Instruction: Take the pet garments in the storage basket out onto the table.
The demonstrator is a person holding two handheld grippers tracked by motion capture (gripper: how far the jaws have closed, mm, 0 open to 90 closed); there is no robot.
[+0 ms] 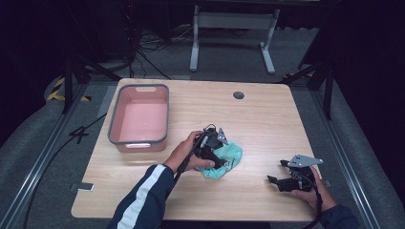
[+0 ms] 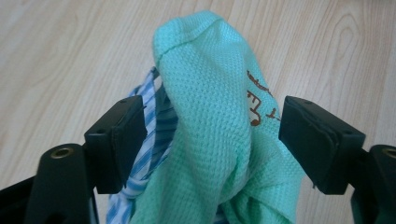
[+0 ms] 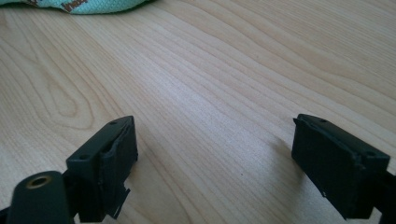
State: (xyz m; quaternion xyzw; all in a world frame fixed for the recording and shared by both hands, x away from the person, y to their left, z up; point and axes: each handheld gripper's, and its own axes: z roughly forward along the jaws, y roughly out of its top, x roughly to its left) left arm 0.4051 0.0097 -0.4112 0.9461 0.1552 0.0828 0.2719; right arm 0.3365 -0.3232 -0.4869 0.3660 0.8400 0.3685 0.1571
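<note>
A mint-green knit cloth (image 1: 228, 157) with brown lettering lies bunched at the middle of the wooden table (image 1: 267, 124). In the left gripper view the cloth (image 2: 210, 121) rises as a fold between the two black jaws, with a blue-striped fabric (image 2: 148, 140) under it. My left gripper (image 1: 220, 160) stands open around that fold; its jaws are wide apart, the left one close to the fabric. My right gripper (image 1: 277, 172) rests low at the table's right front, open, with bare wood between its jaws (image 3: 212, 158). An edge of the green cloth (image 3: 88, 5) shows at the top of the right gripper view.
A pink bin with a grey rim (image 1: 114, 121) stands on the table's left side, nothing inside it. A round cable hole (image 1: 238, 95) sits near the far edge. Beyond the table are white desk legs (image 1: 194, 43) and cables on the floor.
</note>
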